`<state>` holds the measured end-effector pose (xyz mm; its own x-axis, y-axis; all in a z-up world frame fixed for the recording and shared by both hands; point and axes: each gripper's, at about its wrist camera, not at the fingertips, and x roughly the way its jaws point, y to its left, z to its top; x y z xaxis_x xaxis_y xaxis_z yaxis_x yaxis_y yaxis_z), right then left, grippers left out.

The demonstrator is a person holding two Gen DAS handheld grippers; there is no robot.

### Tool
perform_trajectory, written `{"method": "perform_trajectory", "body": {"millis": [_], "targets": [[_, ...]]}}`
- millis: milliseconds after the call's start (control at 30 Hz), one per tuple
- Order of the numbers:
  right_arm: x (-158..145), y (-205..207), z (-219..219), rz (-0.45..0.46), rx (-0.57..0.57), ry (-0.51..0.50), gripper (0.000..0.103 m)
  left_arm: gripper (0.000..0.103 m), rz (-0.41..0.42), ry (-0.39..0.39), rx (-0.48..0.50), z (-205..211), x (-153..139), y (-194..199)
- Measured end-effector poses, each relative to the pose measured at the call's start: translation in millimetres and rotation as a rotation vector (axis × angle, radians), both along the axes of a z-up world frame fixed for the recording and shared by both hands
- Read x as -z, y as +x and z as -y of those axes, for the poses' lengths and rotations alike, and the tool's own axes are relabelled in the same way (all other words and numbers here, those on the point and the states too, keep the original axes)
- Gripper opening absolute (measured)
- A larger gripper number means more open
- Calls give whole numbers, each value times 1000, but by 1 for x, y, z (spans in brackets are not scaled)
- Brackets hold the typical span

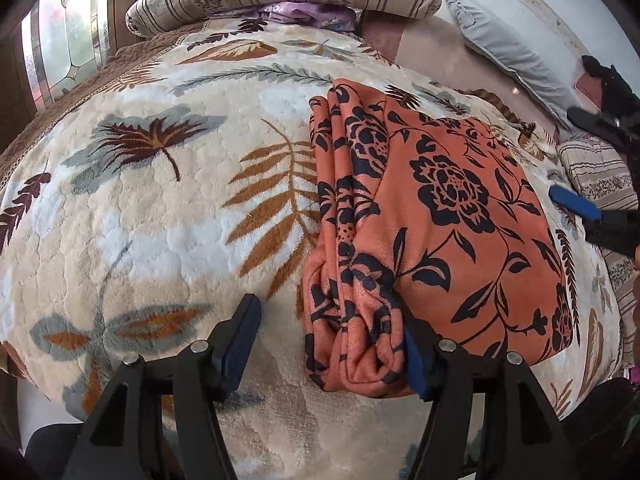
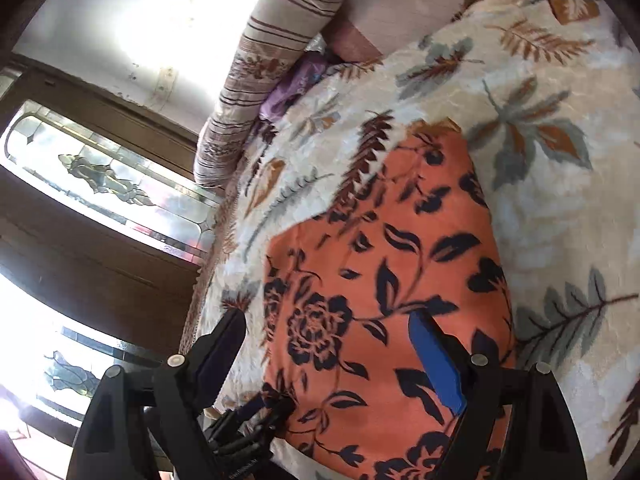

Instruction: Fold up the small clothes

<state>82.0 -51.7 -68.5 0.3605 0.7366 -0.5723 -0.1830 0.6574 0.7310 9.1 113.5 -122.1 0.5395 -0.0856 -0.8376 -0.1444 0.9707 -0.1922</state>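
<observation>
The folded orange cloth with black flowers [image 1: 460, 216], right of centre on the leaf-patterned plush blanket [image 1: 140, 220], looks soft, light and floppy, best pinched at its bunched lower-left edge, while left gripper [image 1: 328, 344] and right gripper [image 2: 332, 356] gape, holding nothing.

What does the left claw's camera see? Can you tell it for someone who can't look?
A folded orange cloth with dark flowers lies on a leaf-patterned blanket. The left claw stands open at its near corner.
</observation>
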Motion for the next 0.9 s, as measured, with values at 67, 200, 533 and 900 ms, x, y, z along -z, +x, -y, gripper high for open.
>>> {"method": "perform_trajectory", "body": {"millis": [67, 200, 533, 900], "targets": [[-6, 13, -5, 19, 8, -10, 87, 67, -1, -6, 3, -1, 0, 1], [49, 45, -11, -180, 18, -72, 90, 67, 5, -6, 10, 0, 1, 2], [43, 2, -24, -127, -53, -57, 92, 68, 7, -3, 13, 0, 1, 3], [51, -49, -25, -78, -103, -42, 92, 68, 23, 5, -1, -1, -1, -6]]}}
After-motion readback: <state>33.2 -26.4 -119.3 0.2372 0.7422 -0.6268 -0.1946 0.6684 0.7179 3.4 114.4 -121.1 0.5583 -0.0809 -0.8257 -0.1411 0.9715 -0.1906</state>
